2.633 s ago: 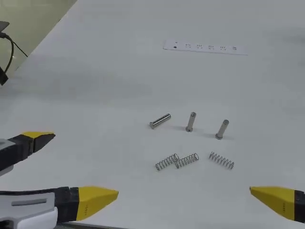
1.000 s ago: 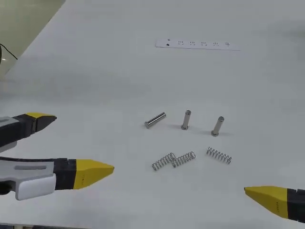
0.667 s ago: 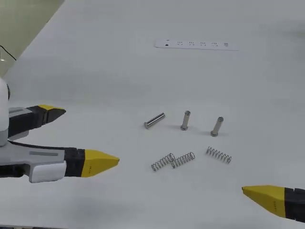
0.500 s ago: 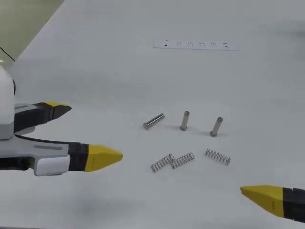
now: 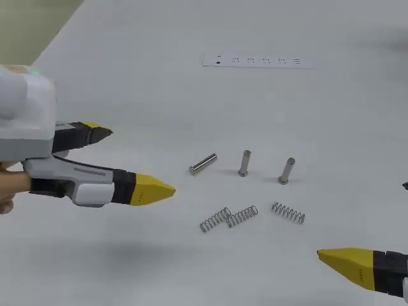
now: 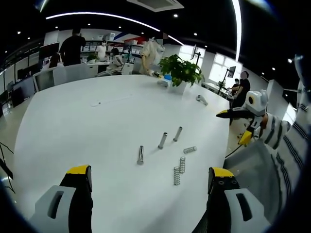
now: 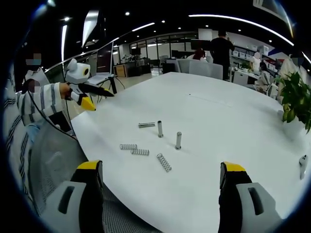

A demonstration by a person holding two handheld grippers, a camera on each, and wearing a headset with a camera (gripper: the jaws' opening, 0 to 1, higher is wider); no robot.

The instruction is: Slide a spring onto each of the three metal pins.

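Three metal pins are on the white table (image 5: 127, 76): one lies on its side (image 5: 203, 164), two stand upright (image 5: 245, 163) (image 5: 287, 171). In front of them lie three loose springs (image 5: 215, 219) (image 5: 243, 215) (image 5: 288, 213), the left two touching end to end. My left gripper (image 5: 127, 162) hovers left of the pins, open and holding nothing. Its own view shows its jaws wide apart, with the lying pin (image 6: 140, 155) and the springs (image 6: 182, 164) ahead. My right gripper (image 7: 160, 166) is open too; one yellow fingertip (image 5: 344, 261) sits at the near right, short of the springs (image 7: 164, 162).
A white power strip (image 5: 258, 61) lies flat at the far side of the table. A potted plant (image 6: 181, 72) stands on the table's far end. People and desks are in the room beyond. The table's near edge runs just under both grippers.
My left gripper has risen and moved forward and right, closer to the lying pin, still open. The right gripper has hardly shifted. Pins and springs have not moved.
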